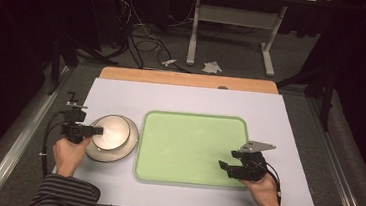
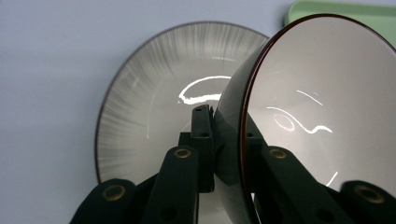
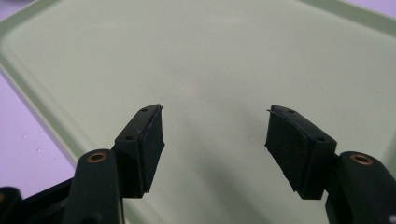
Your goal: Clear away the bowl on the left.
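From above, the left gripper (image 1: 95, 131) pinches a round glossy bowl (image 1: 112, 133) over a striped plate (image 1: 128, 148), left of the smooth green tray (image 1: 192, 149). Its own camera shows jaws clamping the bowl's dark-edged rim (image 2: 247, 121) (tilted). The right gripper (image 3: 215, 135) hangs unclenched over the tray.

- Bowl (image 2: 322, 107): cut off by the right and bottom edges of the left gripper view; its rim section between the jaws of the left hand-held gripper (image 2: 226, 154) is covered.
- Plate (image 2: 154, 107): right part hidden behind the bowl, lower part behind the jaws.
- Tray (image 3: 210, 60): cut off on all edges of the right gripper view.
- Surface (image 1: 191, 101): near edge hidden by sleeves in the high view.
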Demonstrator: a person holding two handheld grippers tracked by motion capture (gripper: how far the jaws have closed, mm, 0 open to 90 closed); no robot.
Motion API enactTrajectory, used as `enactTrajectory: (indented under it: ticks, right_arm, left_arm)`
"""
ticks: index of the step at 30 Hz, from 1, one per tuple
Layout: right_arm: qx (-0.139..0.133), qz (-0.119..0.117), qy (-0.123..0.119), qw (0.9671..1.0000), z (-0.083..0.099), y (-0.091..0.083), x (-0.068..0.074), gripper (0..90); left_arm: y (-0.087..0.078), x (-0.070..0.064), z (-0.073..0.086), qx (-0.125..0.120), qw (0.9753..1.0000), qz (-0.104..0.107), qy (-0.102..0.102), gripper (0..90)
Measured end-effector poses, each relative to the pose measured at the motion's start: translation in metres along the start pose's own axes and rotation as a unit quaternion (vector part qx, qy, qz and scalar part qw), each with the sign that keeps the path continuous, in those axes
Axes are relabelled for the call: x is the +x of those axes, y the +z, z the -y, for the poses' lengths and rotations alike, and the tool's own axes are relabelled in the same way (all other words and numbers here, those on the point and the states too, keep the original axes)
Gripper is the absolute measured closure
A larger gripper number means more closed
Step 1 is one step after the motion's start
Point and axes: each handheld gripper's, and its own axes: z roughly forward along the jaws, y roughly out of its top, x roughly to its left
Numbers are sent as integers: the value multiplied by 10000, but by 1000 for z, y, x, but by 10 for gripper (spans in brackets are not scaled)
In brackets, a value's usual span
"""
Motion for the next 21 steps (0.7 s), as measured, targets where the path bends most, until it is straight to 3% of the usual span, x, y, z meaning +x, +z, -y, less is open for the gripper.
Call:
enactTrajectory:
  ticks: [3,5,9,14,21]
  right_arm:
    - [-17,-2,19,10000,0,-1,0,382]
    - [-18,-1,38,10000,1,-1,-1,382]
    - [-4,-14,42,10000,0,-1,0,382]
    - [-8,-10,66,10000,0,-1,-2,383]
    - [-44,0,79,10000,0,-2,-4,383]
  left_arm:
    - [-8,-5,-2,-114,9998,-68,136,824]
    - [-11,-9,-4,-171,9996,79,187,824]
    - [-15,-19,-7,-193,9991,112,350,824]
    - [-19,-42,-14,-226,9964,382,729,825]
    - [-17,-65,-22,-182,9929,632,990,825]
